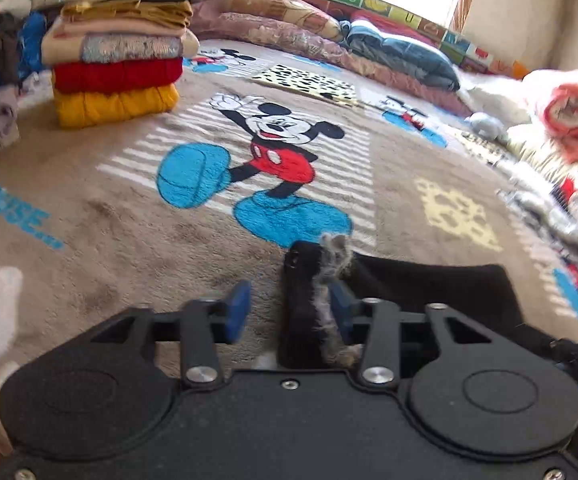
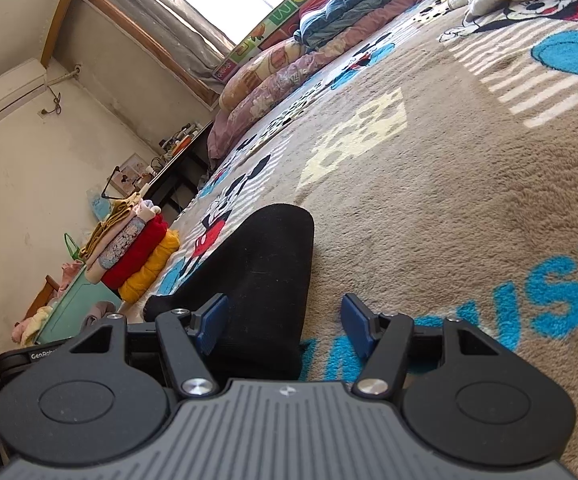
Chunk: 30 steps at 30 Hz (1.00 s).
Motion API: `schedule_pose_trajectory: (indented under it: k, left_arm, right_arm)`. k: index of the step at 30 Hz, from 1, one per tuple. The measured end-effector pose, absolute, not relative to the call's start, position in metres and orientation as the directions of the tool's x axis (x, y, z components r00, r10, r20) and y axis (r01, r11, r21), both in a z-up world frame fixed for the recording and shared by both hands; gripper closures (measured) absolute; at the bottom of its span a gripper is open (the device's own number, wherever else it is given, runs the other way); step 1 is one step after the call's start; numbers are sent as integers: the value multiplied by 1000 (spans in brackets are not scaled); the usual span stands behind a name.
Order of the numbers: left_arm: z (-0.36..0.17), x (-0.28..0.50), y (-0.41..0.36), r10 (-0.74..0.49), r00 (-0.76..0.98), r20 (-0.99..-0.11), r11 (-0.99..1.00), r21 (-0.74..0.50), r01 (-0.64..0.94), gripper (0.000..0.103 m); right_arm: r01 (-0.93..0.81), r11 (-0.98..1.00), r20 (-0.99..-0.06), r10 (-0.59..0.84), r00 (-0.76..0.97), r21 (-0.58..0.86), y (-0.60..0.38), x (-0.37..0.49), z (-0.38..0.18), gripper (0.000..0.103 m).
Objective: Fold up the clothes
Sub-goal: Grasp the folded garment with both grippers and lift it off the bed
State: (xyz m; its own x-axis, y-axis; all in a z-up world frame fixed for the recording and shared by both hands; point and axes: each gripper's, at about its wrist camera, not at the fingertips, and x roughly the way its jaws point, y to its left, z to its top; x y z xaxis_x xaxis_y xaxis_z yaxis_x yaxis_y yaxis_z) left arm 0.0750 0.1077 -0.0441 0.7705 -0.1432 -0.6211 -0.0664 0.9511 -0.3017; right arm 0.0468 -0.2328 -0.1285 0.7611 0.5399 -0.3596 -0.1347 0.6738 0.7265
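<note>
A black garment with a grey fuzzy lining (image 1: 429,292) lies on the Mickey Mouse blanket (image 1: 129,220). My left gripper (image 1: 289,312) is open; a folded edge of the black garment (image 1: 301,304) stands between its blue pads, against the right pad. In the right wrist view the same black garment (image 2: 265,264) lies flat. My right gripper (image 2: 285,324) is open, and the garment's near end lies between its blue pads (image 2: 211,322), close to the left one.
A stack of folded clothes, yellow, red, beige (image 1: 117,60), stands at the back left; it also shows in the right wrist view (image 2: 137,256). Pillows and quilts (image 1: 329,36) line the far edge. Loose clothes (image 1: 569,152) pile at the right.
</note>
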Motion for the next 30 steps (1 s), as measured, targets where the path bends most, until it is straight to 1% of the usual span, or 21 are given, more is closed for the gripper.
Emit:
schedule_pose_trajectory:
  k: [2,4,7,9,11,13,14,15,17,19,23,25,30]
  left_arm:
    - [-49,74,119,-227,776,-589,902,-427,-60,35]
    - [-58,81,123,-268,763,-588,877,-477,-60,35]
    - [-70,91,126,-345,730,-590,835,-549,-49,35]
    - [-76,97,123,-402,712,-575,815,-579,-8,35]
    - [-81,101,119,-402,706,-583,825,-565,4,35]
    - [-86,103,119,-410,711,-572,818,-576,8,35]
    - [-87,103,120,-412,715,-565,813,-582,8,35]
    - [-88,101,120,-407,720,-562,814,-581,6,37]
    - [-89,98,120,-398,731,-554,813,-582,2,43]
    - [-92,94,124,-399,741,-540,803,-596,-2,58]
    - [-96,90,136,-449,739,-502,742,-671,-4,67]
    - [-94,90,142,-472,736,-485,713,-701,-4,70]
    - [-77,79,175,-485,781,-394,635,-772,5,71]
  right_arm:
    - [-116,663,-369,543,754,740,-234,49,-127,39]
    - [-105,671,-388,542,745,734,-230,52,-123,37]
    - [-104,678,-410,551,727,728,-222,58,-120,37]
    - [-104,685,-421,553,719,721,-218,60,-121,37]
    - [-101,685,-424,552,718,721,-216,62,-122,38]
    - [-97,685,-427,552,716,722,-214,65,-122,38]
    - [-97,691,-433,549,715,716,-212,66,-121,40]
    - [-96,706,-447,541,713,701,-208,68,-121,47]
    - [-97,725,-463,531,709,682,-200,69,-121,56]
    - [-86,710,-453,533,714,699,-198,68,-123,61]
    - [-75,696,-435,525,732,714,-194,62,-117,74]
    - [-79,697,-424,518,743,712,-189,59,-109,77]
    - [-126,683,-373,534,759,720,-170,60,-79,78]
